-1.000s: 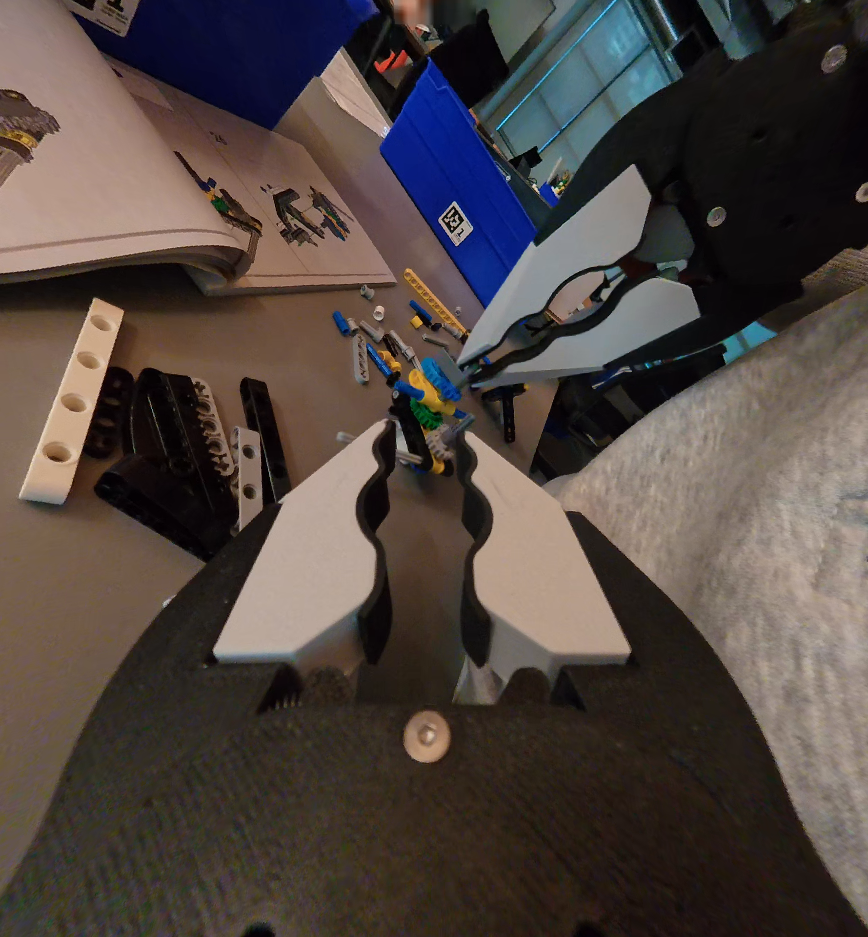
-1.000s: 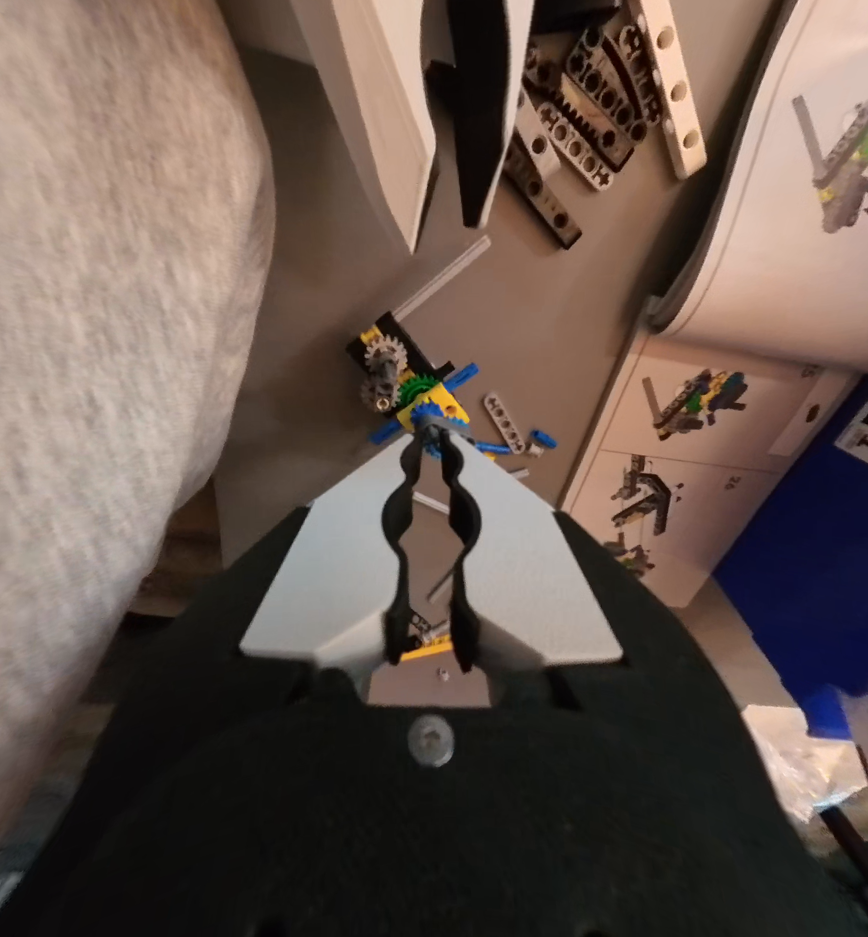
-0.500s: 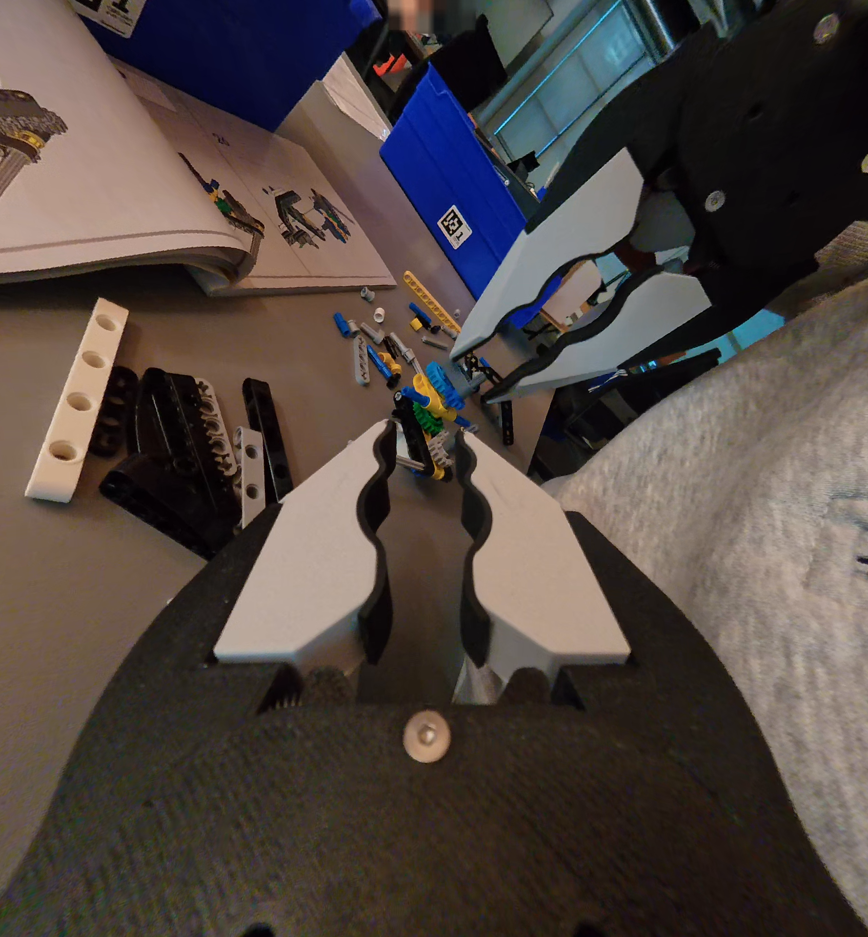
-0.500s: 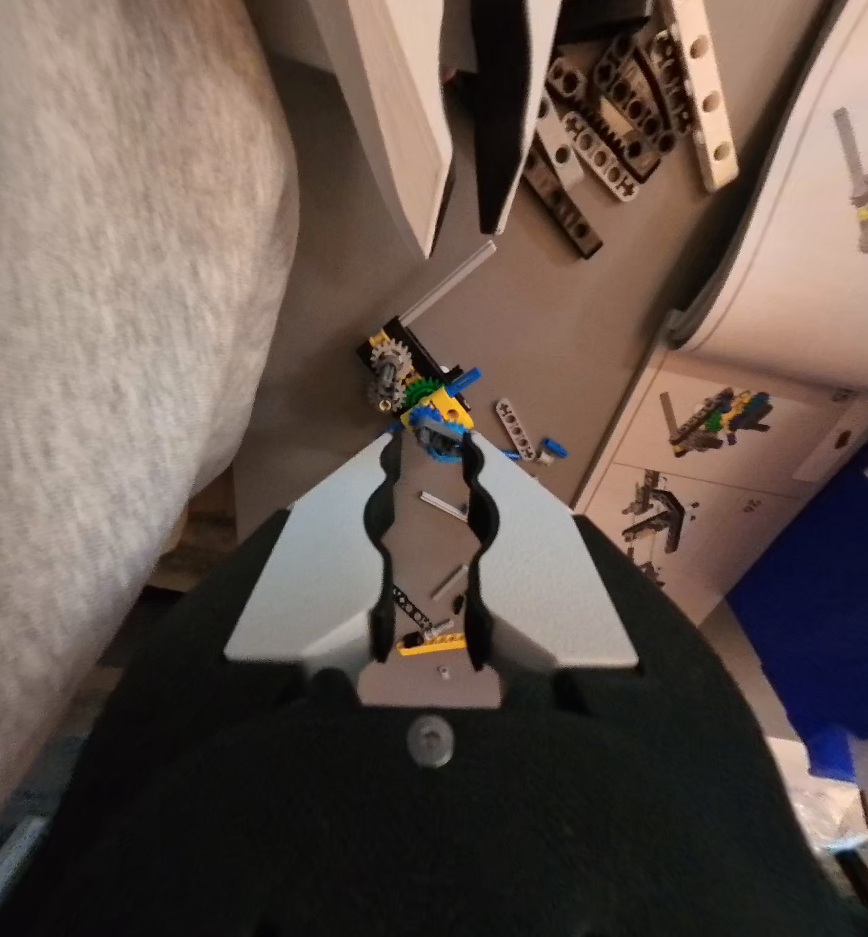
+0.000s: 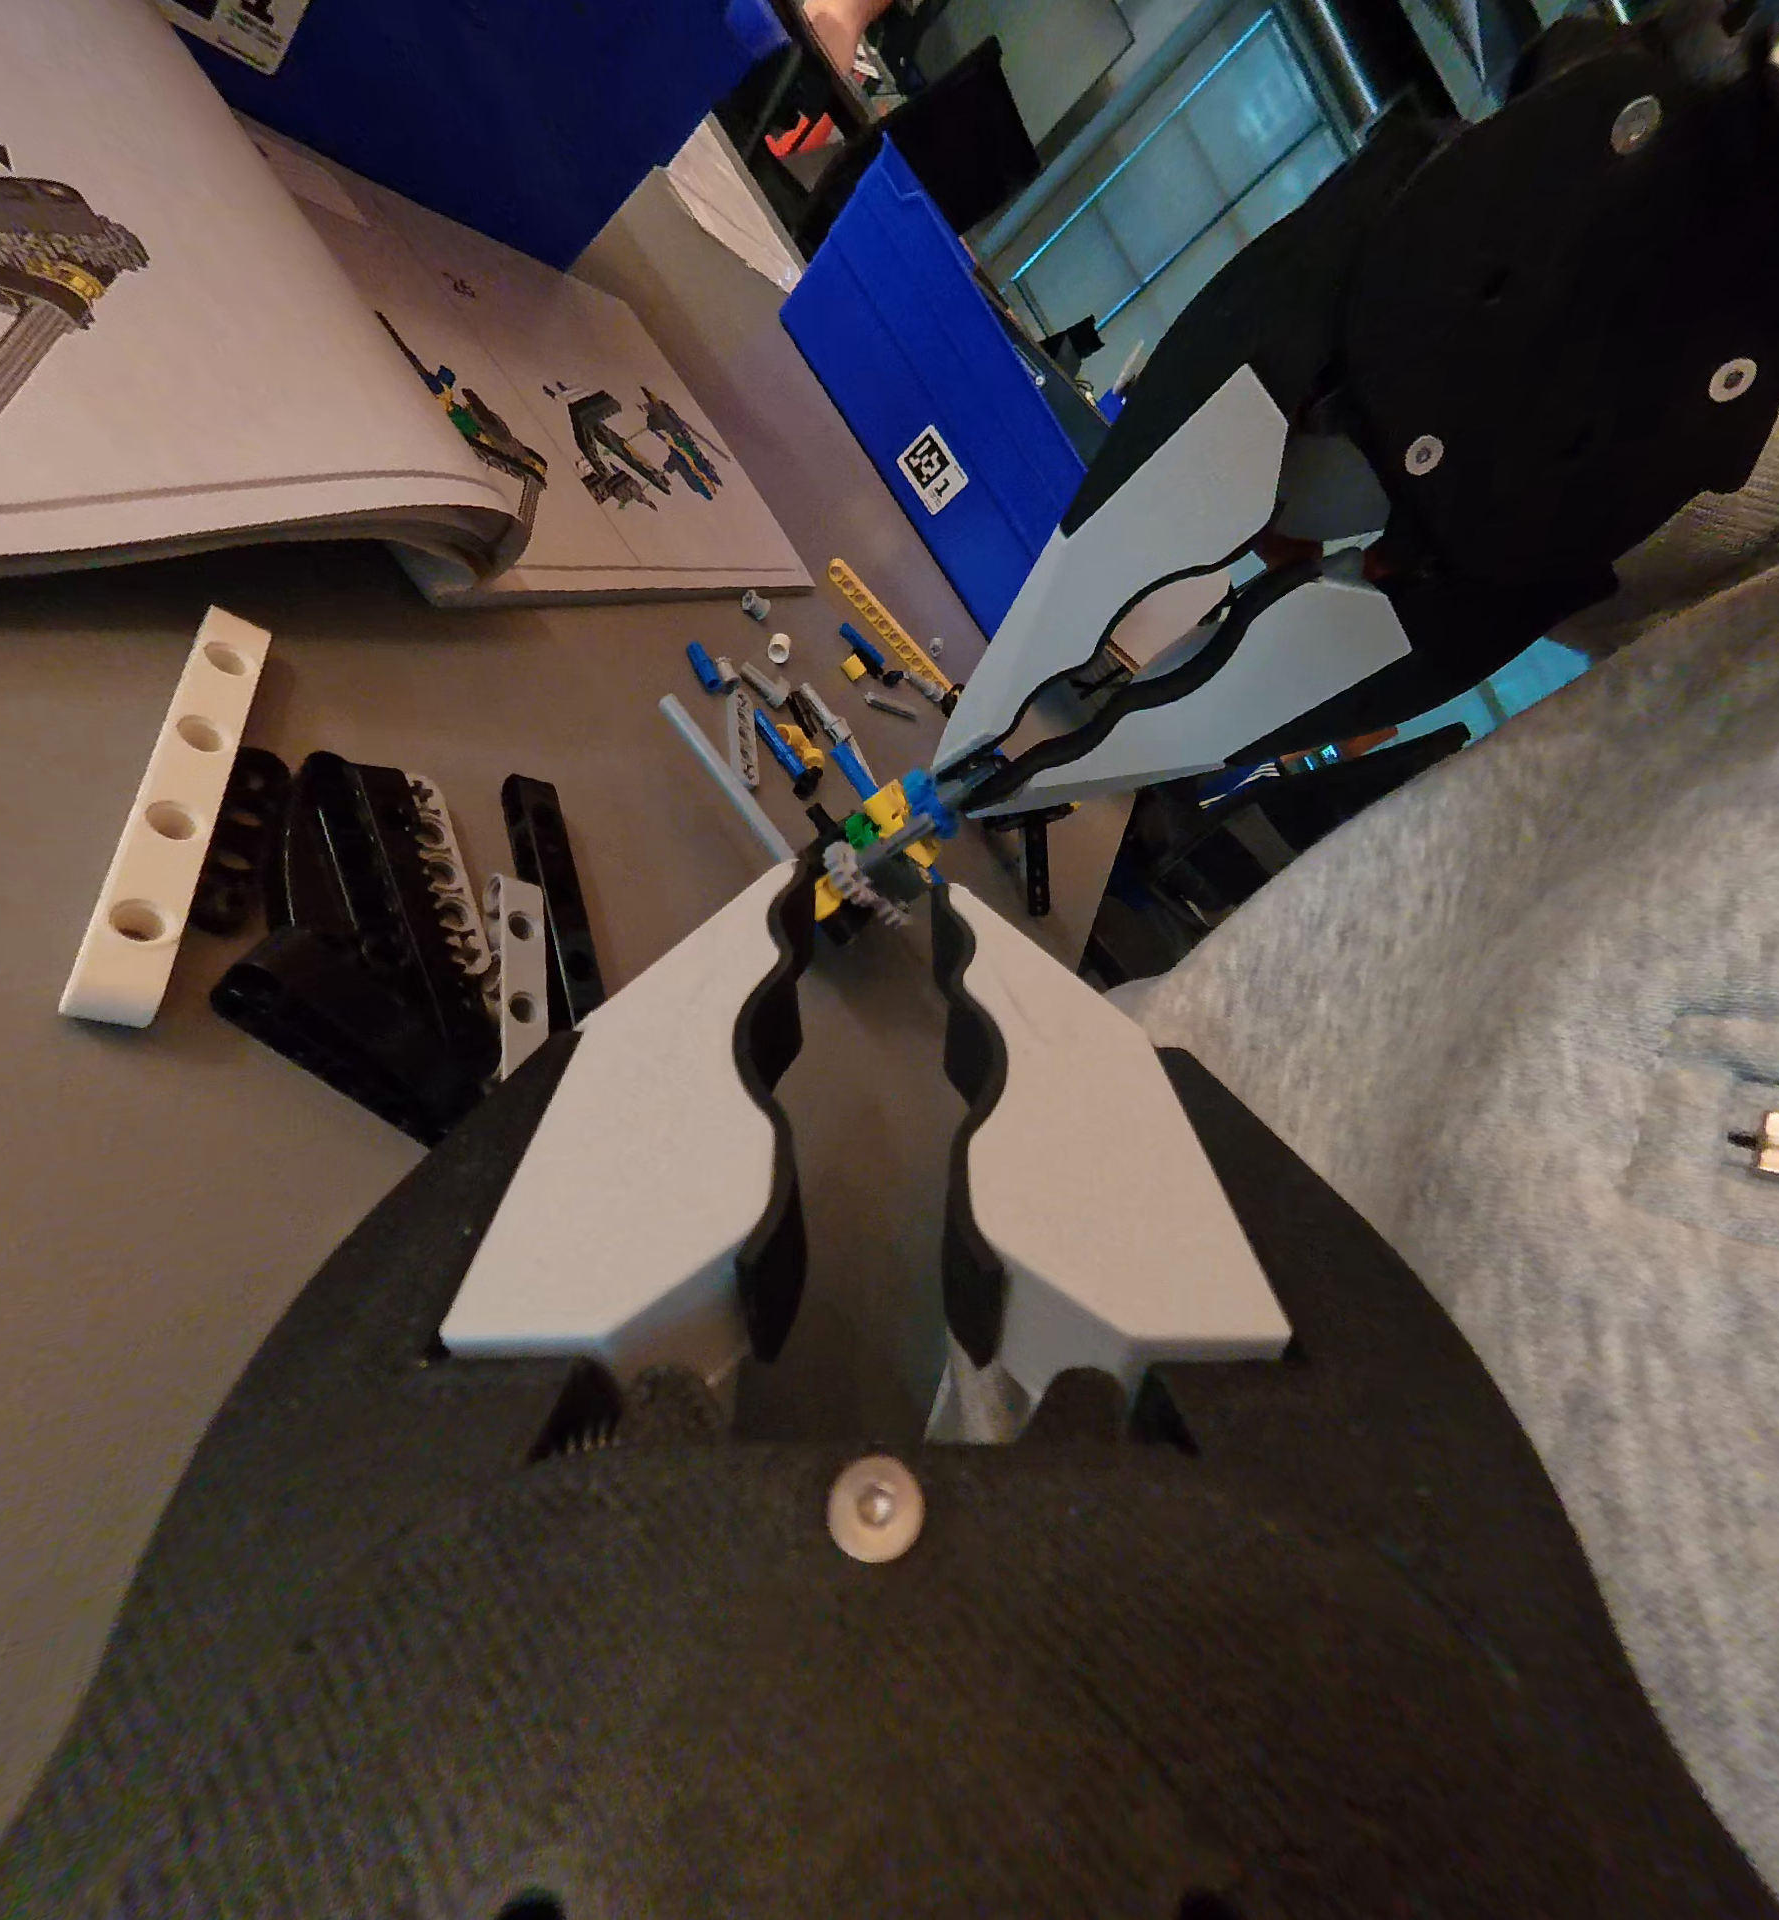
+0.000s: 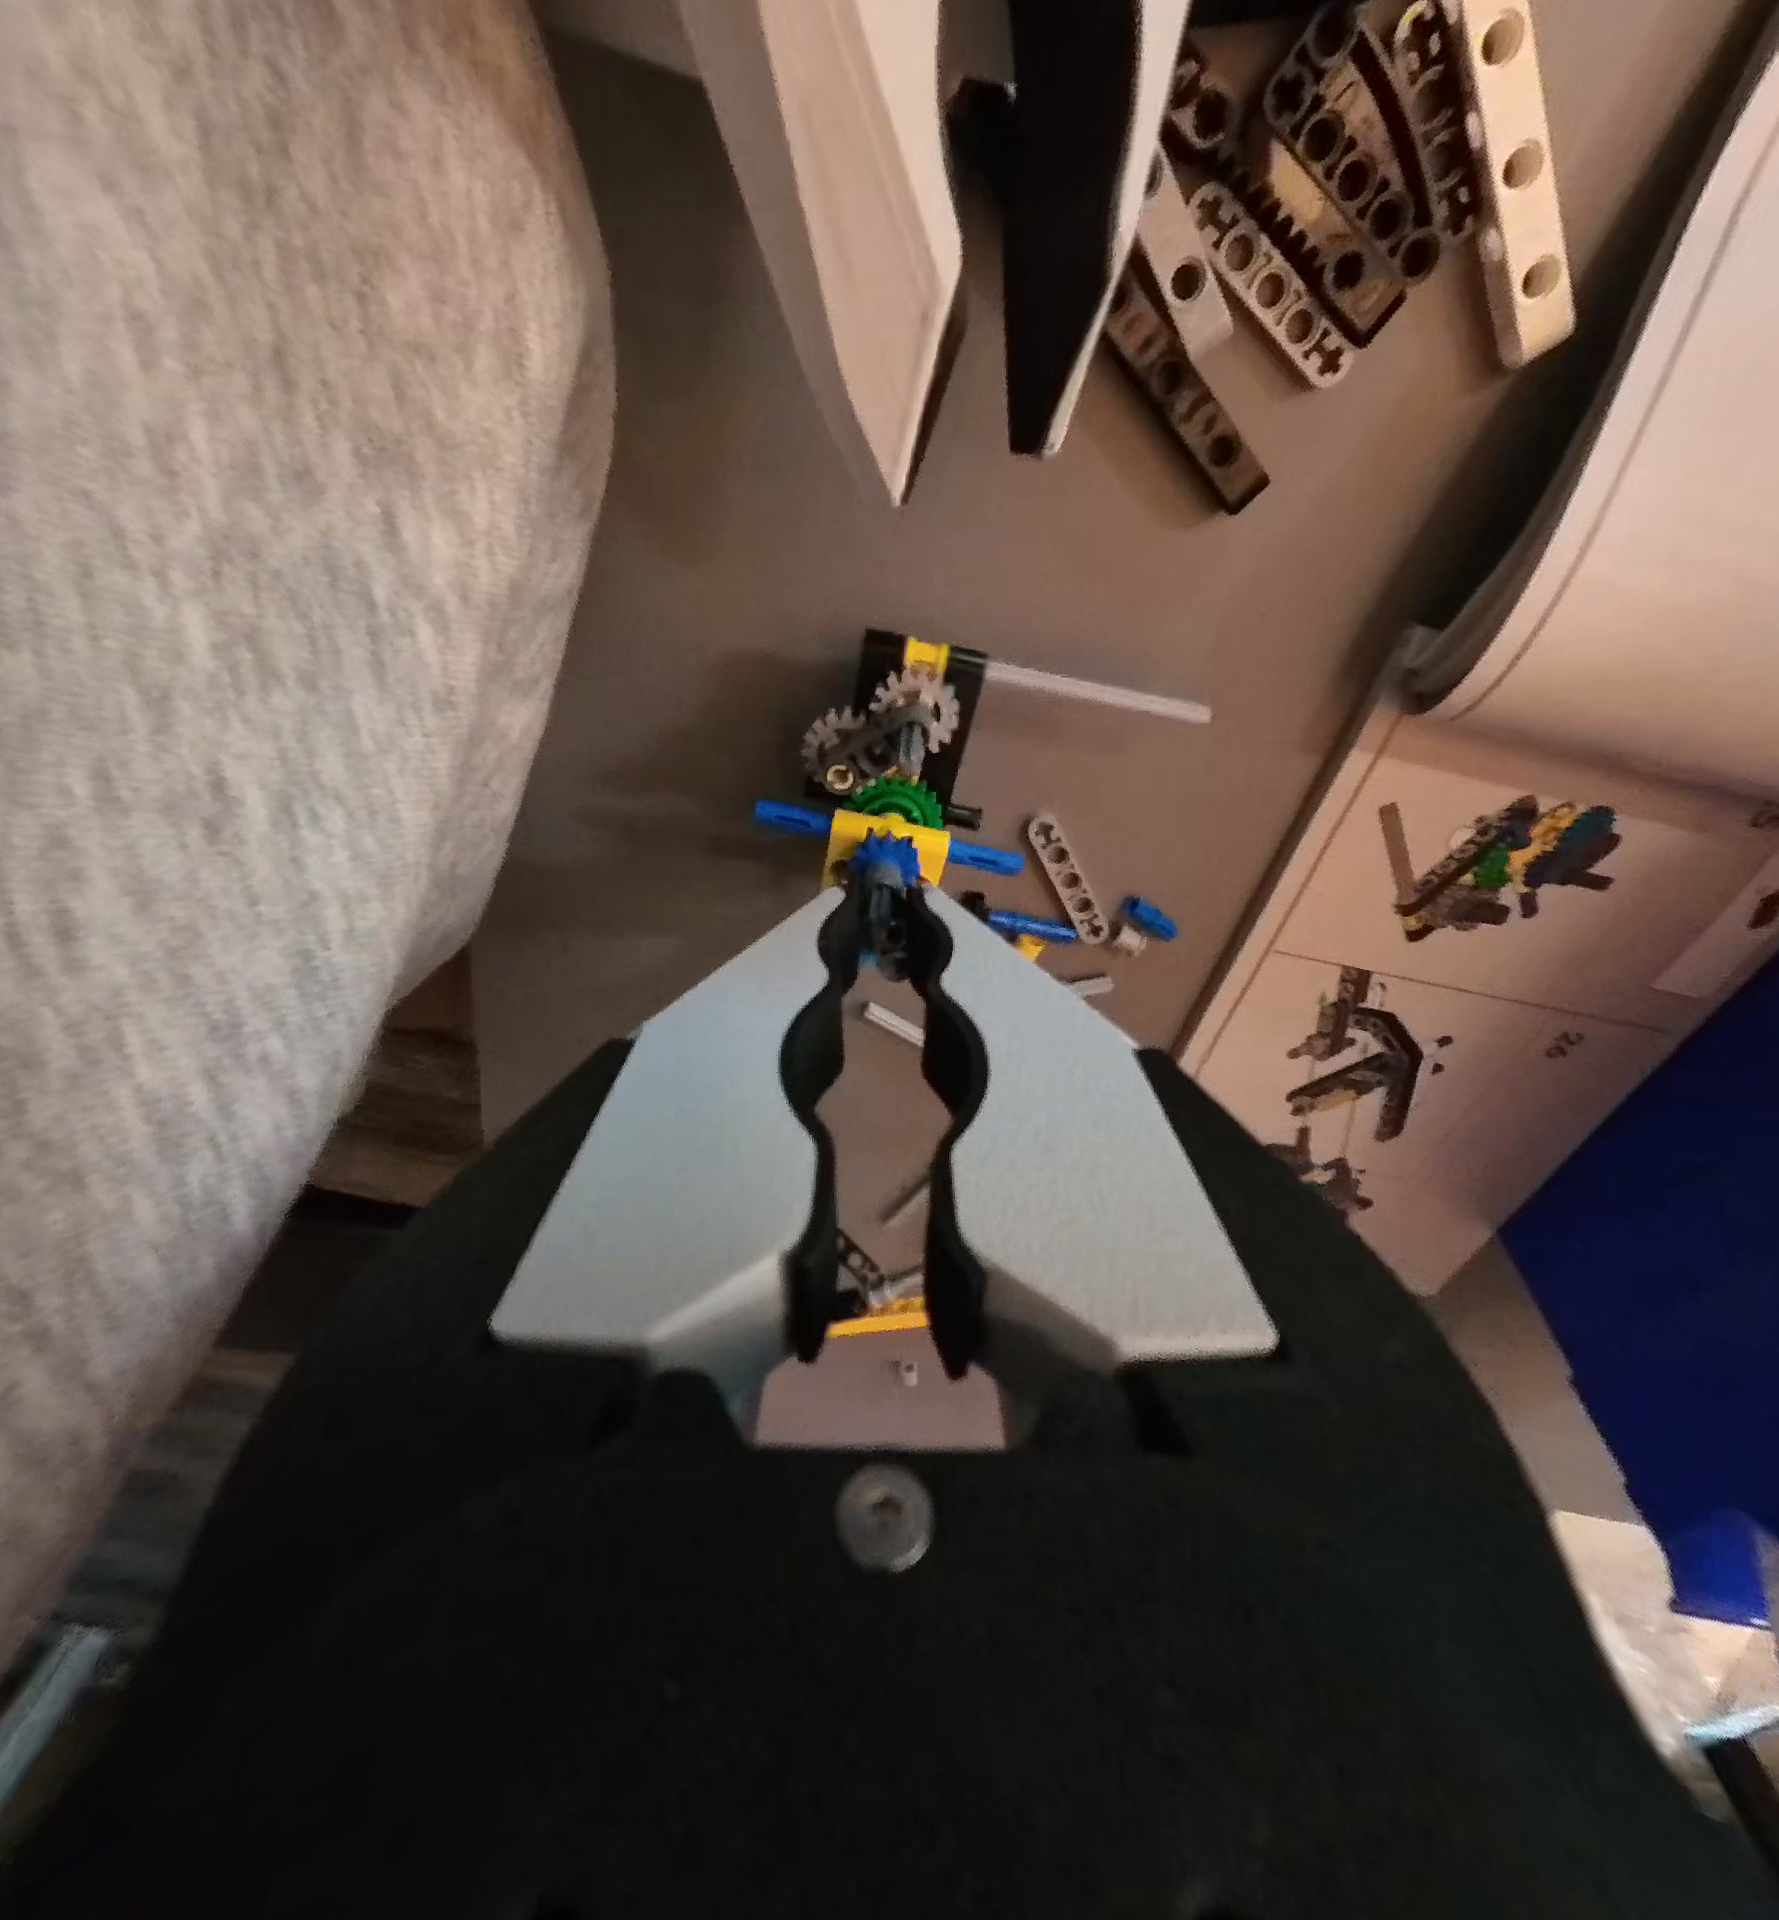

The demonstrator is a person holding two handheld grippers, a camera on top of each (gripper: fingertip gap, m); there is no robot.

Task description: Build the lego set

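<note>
A small Lego assembly (image 6: 885, 774) with grey, green and blue gears, a yellow block, blue pins and a long grey axle lies on the grey table (image 5: 85, 1195). My right gripper (image 6: 882, 920) is shut on its blue gear end; it also shows in the left wrist view (image 5: 952, 774). My left gripper (image 5: 866, 891) is open, with the assembly (image 5: 880, 847) just beyond its tips. In the right wrist view the left gripper (image 6: 968, 473) hangs apart from the assembly, not touching it.
An open instruction booklet (image 5: 189, 364) lies at the back left. A white beam (image 5: 168, 821) and black beams (image 5: 376, 914) lie left of my left gripper. Small loose pins (image 5: 791, 686) and a yellow beam (image 5: 885, 623) lie ahead. Blue bins (image 5: 926, 395) stand behind. A grey sweater (image 5: 1487, 1039) fills the right. There is about 6 centimeters between the tips of the two grippers.
My right gripper opened half a second ago and has now shut again on the blue gear end. The assembly has turned, its grey axle now pointing toward the booklet. The left gripper stayed open.
</note>
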